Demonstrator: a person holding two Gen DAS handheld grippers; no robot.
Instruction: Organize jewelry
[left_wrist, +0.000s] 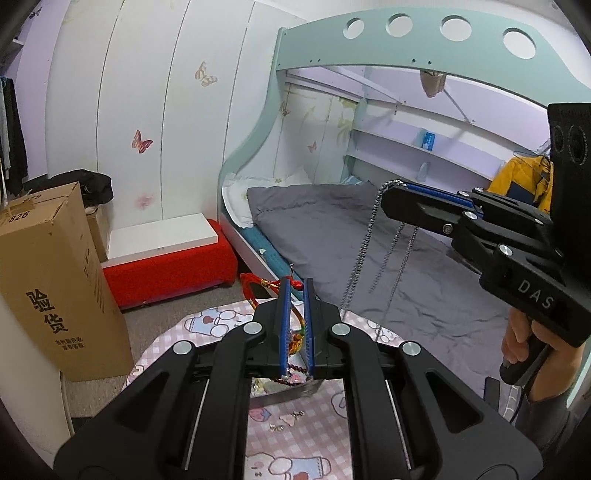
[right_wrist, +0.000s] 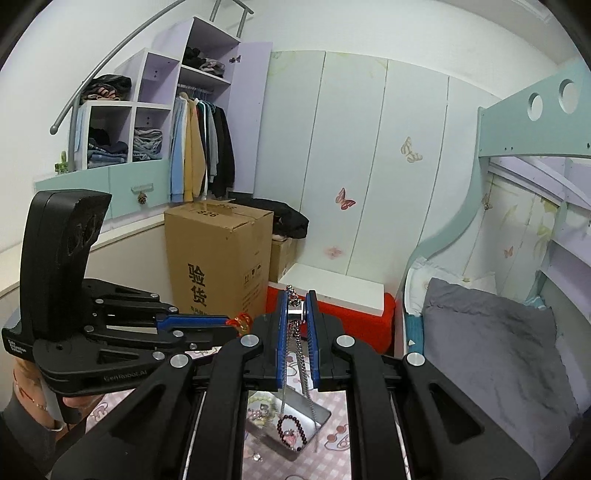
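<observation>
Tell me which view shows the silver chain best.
Left wrist: the silver chain hangs full length from the right gripper, over the grey bed. Right wrist shows only the part clamped between its own fingers, strands trailing toward the metal tin.

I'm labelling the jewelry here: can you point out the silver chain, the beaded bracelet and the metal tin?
silver chain (left_wrist: 360, 254): left wrist view, hanging strand.
beaded bracelet (right_wrist: 281, 424): right wrist view, dark beads on its left arc.
metal tin (right_wrist: 322, 413): right wrist view, right rim.

"826" and "验货" on cardboard box (left_wrist: 55, 273), "DAS" on right gripper (left_wrist: 397, 202), "GenRobot.AI" on left gripper (right_wrist: 236, 326)
</observation>
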